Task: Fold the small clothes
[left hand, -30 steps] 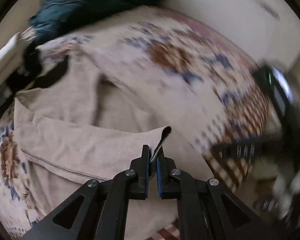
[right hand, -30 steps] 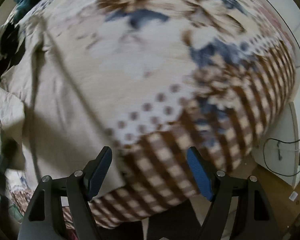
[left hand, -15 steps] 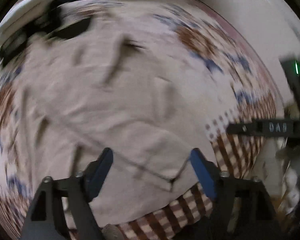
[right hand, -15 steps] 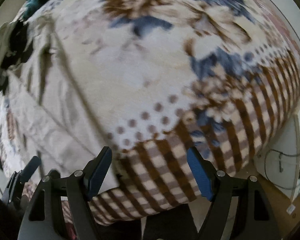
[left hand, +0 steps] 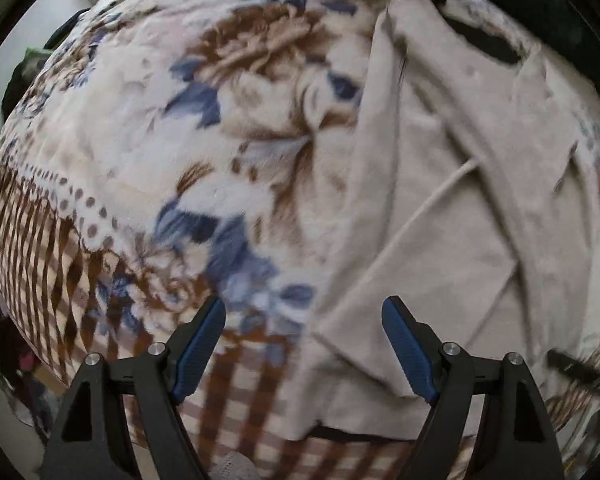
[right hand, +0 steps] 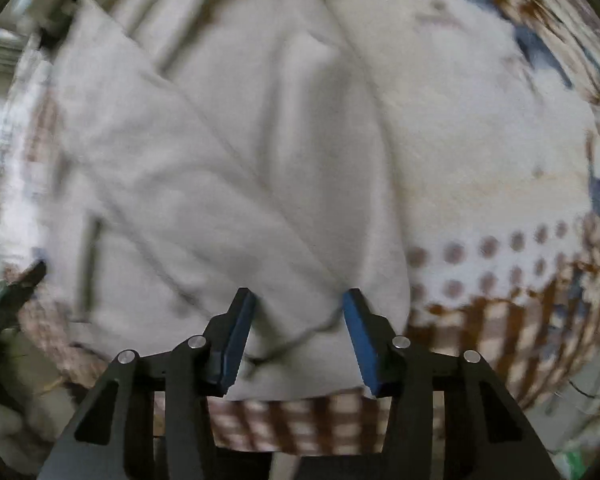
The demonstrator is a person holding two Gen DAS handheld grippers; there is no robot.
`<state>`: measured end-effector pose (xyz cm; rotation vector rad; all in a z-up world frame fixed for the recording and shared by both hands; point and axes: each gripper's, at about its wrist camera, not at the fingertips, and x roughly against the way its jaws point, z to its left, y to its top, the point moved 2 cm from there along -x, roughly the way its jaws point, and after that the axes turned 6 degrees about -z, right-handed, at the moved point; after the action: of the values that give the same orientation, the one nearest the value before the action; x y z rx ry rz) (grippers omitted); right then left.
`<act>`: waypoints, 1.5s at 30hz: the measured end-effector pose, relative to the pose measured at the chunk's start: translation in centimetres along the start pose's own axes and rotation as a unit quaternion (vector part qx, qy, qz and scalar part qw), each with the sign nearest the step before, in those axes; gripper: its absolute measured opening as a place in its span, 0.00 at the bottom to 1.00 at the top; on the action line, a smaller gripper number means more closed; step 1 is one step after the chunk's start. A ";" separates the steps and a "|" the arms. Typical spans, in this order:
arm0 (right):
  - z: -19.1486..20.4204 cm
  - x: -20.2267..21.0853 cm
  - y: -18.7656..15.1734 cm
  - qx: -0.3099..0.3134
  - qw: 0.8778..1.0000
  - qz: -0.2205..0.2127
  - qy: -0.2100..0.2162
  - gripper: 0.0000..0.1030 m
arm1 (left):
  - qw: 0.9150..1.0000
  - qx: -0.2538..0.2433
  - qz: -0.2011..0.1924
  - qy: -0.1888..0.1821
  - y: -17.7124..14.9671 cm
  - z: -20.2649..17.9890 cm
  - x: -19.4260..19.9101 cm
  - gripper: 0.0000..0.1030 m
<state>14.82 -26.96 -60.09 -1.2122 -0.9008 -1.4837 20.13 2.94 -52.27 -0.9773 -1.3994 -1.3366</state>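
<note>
A beige garment (left hand: 452, 208) lies spread on a flowered blanket (left hand: 188, 128); it has a pale drawstring and a dark inner collar at the far end. My left gripper (left hand: 304, 320) is open and empty, hovering above the garment's near left corner. In the right wrist view the same garment (right hand: 228, 160) fills the frame, blurred. My right gripper (right hand: 298, 312) is open, its jaws standing to either side of the garment's near hem corner.
The blanket (right hand: 500, 184) has a brown checked border at the near edge, where the bed drops off. Dark teal cloth (left hand: 548, 12) lies at the far right. My left gripper's tip (right hand: 16, 288) shows at the right wrist view's left edge.
My left gripper let go of the beige fold, opened, and swung left over the blanket. My right gripper moved left over the garment's hem, its jaws somewhat narrower.
</note>
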 end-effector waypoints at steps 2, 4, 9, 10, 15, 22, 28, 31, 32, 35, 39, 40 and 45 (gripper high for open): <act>-2.4 2.1 -0.8 -0.022 1.000 -0.003 0.005 0.48 | 1.000 -0.018 0.005 -0.011 -0.5 -0.1 -0.2 0.77; -5.2 4.4 -1.7 -0.040 0.999 -0.012 0.004 0.50 | 0.999 -0.014 0.015 -0.035 -1.3 -0.2 -0.4 0.77; -11.4 5.7 -2.1 -0.077 0.997 0.007 0.014 0.55 | 0.997 0.007 0.046 -0.058 -3.6 -0.4 -2.2 0.77; -12.0 5.6 -2.4 -0.086 0.996 0.013 0.021 0.55 | 0.997 0.004 0.043 -0.059 -3.8 -0.6 -2.4 0.77; -15.8 6.8 -4.3 -0.124 0.989 0.018 0.076 0.47 | 0.994 0.003 0.035 -0.102 -4.7 -1.5 -2.1 0.10; -10.8 9.0 -4.6 -0.139 0.984 0.007 0.114 0.04 | 0.987 0.017 0.028 -0.157 -3.2 -1.6 1.4 0.04; -10.3 11.0 0.5 -0.166 0.973 -0.017 0.161 0.04 | 0.972 0.110 0.032 -0.207 1.1 0.7 3.6 0.03; -10.1 12.9 4.1 -0.175 0.968 -0.032 0.175 0.04 | 0.960 0.157 0.033 -0.230 4.1 1.9 2.9 0.02; -10.2 13.6 5.0 -0.177 0.967 -0.038 0.179 0.04 | 0.957 0.169 0.032 -0.235 4.8 2.1 2.5 0.02; -10.3 14.6 8.9 -0.178 0.965 -0.059 0.185 0.04 | 0.951 0.194 0.022 -0.241 8.8 2.0 1.2 0.02; -9.5 13.3 14.4 -0.165 0.968 -0.093 0.165 0.04 | 0.950 0.200 0.008 -0.239 13.7 0.8 -2.0 0.02; -9.2 12.9 15.8 -0.167 0.967 -0.099 0.163 0.04 | 0.951 0.200 0.006 -0.236 14.3 0.8 -2.7 0.02; -7.4 9.1 21.0 -0.193 0.958 -0.121 0.176 0.04 | 0.945 0.213 0.016 -0.246 16.7 1.1 -6.2 0.02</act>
<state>33.17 -41.14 -53.71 -1.0812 -0.5444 -2.0680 37.66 5.81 -54.04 -1.0645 -1.9378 -0.7304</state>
